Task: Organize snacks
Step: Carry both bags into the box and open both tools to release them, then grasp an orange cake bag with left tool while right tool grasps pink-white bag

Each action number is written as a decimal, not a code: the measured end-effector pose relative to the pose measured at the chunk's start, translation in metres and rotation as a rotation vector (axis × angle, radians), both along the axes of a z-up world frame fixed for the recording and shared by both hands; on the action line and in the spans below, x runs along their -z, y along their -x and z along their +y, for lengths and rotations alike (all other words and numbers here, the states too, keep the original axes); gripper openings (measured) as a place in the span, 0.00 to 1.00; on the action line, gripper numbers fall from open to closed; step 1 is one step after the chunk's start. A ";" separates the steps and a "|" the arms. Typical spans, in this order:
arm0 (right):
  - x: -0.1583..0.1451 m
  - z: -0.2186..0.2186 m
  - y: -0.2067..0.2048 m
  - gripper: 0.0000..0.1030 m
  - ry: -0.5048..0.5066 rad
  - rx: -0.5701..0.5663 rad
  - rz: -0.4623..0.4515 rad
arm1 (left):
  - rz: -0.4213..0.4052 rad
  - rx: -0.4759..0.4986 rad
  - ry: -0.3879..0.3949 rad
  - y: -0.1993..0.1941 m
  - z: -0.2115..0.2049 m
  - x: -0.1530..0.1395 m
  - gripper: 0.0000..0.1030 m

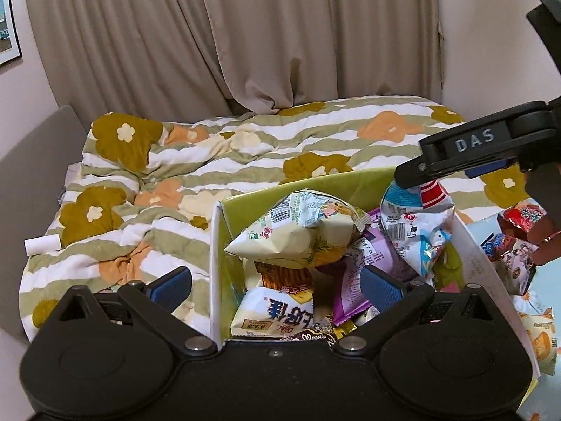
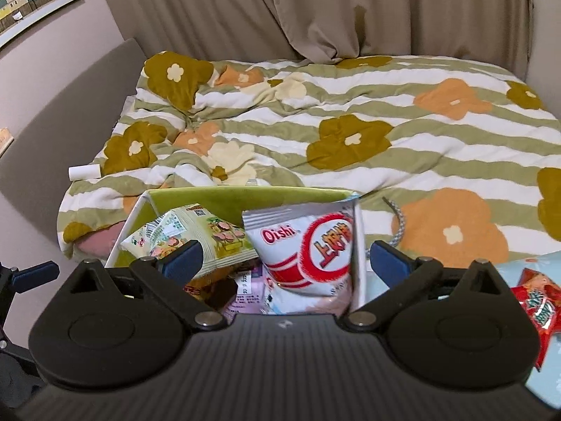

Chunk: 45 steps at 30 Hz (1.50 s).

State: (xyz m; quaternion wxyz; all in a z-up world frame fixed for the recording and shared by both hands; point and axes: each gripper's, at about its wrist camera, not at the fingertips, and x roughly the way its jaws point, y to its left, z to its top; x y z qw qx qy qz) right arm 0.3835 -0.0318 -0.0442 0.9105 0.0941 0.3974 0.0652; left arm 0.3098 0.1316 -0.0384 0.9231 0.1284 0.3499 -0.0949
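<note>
A green-lined white box (image 1: pixel 245 203) stands on the bed, filled with snack bags. On top lie a pale yellow bag (image 1: pixel 298 235) and a white and red Oishi bag (image 1: pixel 417 217). My left gripper (image 1: pixel 277 284) is open and empty, its fingers astride the box's left wall. My right gripper (image 2: pixel 285 258) is open and empty just above the box (image 2: pixel 245 198), with the Oishi bag (image 2: pixel 308 245) between its fingers and apart from them. The right gripper also shows in the left wrist view (image 1: pixel 455 154), over the box's right side. The pale yellow bag (image 2: pixel 189 235) lies to the left.
More snack bags lie right of the box on a light blue surface, among them a red one (image 2: pixel 536 305) and a pile (image 1: pixel 515 242). A floral striped quilt (image 2: pixel 315 133) covers the bed. A white roll (image 2: pixel 84 172) lies at its left edge. Curtains hang behind.
</note>
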 end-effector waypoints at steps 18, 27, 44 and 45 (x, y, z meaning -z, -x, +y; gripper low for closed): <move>-0.062 -0.054 0.084 1.00 0.045 0.041 -0.119 | -0.052 0.045 0.054 0.042 -0.041 -0.046 1.00; -0.069 -0.144 0.131 1.00 0.047 0.026 -0.160 | -0.094 0.045 0.092 0.090 -0.126 -0.053 1.00; -0.014 -0.301 0.165 1.00 0.102 -0.031 -0.129 | 0.087 -0.266 0.091 0.144 -0.258 0.020 1.00; -0.009 -0.306 0.164 1.00 0.098 -0.032 -0.121 | 0.110 -0.308 0.100 0.144 -0.260 0.029 1.00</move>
